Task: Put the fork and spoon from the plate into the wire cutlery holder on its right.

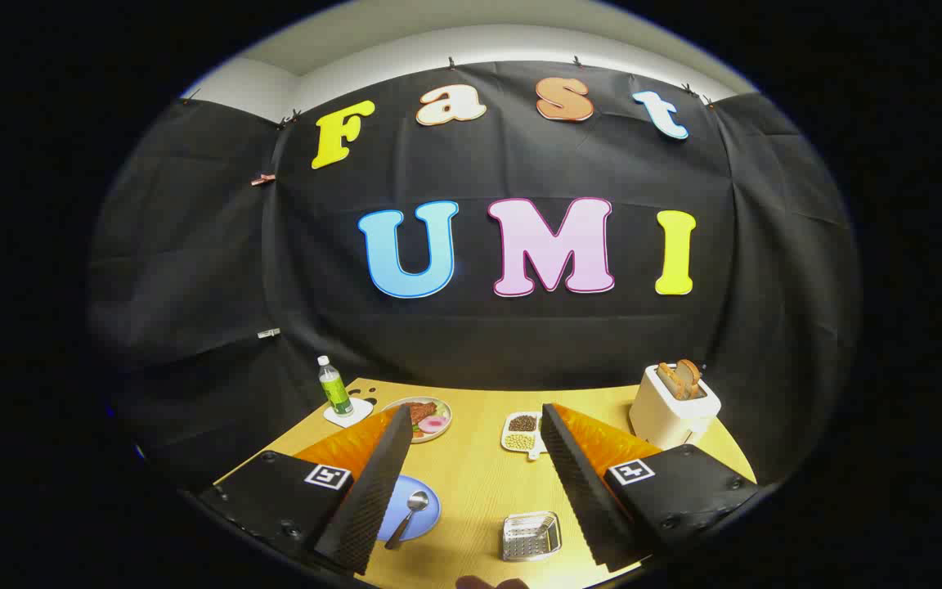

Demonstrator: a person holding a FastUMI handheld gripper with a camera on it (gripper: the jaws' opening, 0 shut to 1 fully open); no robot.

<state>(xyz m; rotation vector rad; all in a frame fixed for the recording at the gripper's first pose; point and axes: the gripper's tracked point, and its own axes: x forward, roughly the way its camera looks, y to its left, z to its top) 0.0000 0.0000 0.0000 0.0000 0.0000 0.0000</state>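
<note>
A blue plate (420, 509) lies on the wooden table (479, 474), partly hidden behind my left finger (373, 491). On the plate rests a spoon (408, 515), bowl pointing away from me; I cannot see a fork. To the plate's right stands the wire cutlery holder (530, 537), low and silvery, and I cannot tell what is in it. My gripper (477, 419) is open and held high above the table, with plate and holder below, between the two fingers.
At the table's back stand a green-labelled bottle (334, 386) on a white coaster, a plate of food (426, 419), a white divided dish of beans (522, 432) and a white toaster (671, 405) with bread. A fingertip (487, 582) shows at the near table edge.
</note>
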